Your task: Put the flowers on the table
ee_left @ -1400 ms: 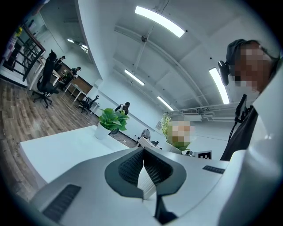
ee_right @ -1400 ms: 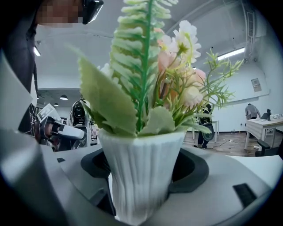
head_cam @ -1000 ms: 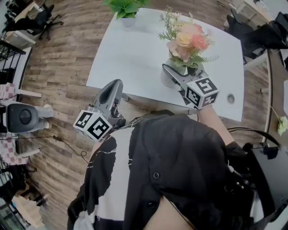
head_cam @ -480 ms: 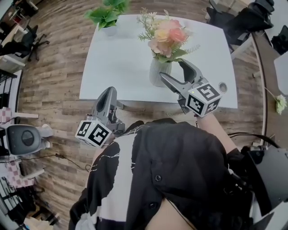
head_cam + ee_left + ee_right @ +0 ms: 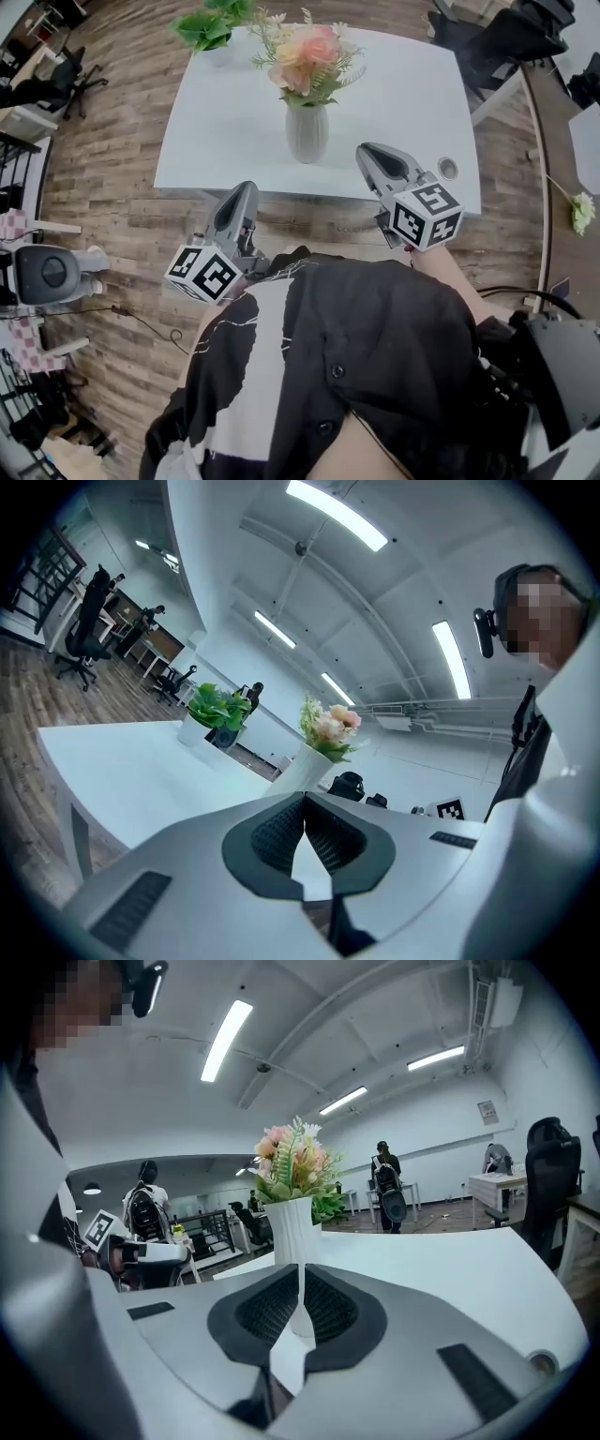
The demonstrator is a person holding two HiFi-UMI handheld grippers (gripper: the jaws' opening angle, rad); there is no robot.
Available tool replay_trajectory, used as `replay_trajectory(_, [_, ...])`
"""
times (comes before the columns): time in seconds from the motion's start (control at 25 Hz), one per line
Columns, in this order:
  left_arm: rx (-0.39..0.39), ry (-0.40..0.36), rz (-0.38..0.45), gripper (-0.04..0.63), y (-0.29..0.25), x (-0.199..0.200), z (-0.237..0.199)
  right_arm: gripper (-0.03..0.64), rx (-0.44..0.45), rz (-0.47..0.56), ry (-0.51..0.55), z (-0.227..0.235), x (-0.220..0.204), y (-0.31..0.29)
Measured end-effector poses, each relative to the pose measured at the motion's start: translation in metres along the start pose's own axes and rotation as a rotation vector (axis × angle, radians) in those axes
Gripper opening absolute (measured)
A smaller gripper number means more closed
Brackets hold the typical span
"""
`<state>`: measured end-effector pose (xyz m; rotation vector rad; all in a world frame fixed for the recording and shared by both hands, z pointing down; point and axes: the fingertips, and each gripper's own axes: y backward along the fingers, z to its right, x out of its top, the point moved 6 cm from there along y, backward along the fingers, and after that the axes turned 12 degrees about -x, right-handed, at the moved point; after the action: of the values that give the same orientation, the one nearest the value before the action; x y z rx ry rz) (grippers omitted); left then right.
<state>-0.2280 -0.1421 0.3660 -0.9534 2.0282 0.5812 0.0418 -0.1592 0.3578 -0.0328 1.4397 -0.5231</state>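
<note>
**Spotter:** Your bench (image 5: 225, 112) carries the vase (image 5: 307, 133) of flowers (image 5: 305, 52). It stands upright near the front edge, well apart from the potted plant (image 5: 208, 26).

**Checker:** Looks placed to me. What could spoil it?

**Spotter:** Your right hand-held gripper (image 5: 368, 152) sits near the vase, jaws closing on nothing, almost together. Swing it left as you withdraw and you'd likely tip that tall, top-heavy vase. Your left hand-held gripper (image 5: 246, 187), pinched together and empty, hangs off the bench's front edge, no threat.
</note>
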Motion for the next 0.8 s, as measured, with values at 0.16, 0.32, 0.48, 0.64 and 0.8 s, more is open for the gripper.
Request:
replay_trajectory(0.16, [0.003, 0.001, -0.013, 0.012, 0.001, -0.027, 0.032, 0.015, -0.005, -0.009, 0.001, 0.016, -0.016, 0.032])
replay_trajectory(0.32, [0.028, 0.005, -0.014, 0.012, 0.013, -0.05, 0.061, 0.015, 0.005, -0.019, -0.011, 0.023, -0.032, 0.065])
replay_trajectory(0.48, [0.036, 0.002, -0.011, 0.012, 0.023, -0.073, 0.092, 0.015, 0.019, -0.024, -0.015, 0.029, -0.05, 0.1])
replay_trajectory(0.64, [0.039, -0.004, -0.014, 0.012, 0.039, -0.095, 0.122, 0.015, 0.031, -0.02, -0.012, 0.027, -0.064, 0.134])
replay_trajectory(0.8, [0.044, 0.009, -0.012, 0.012, 0.056, -0.098, 0.148, 0.015, 0.033, -0.026, -0.006, 0.017, -0.062, 0.161])
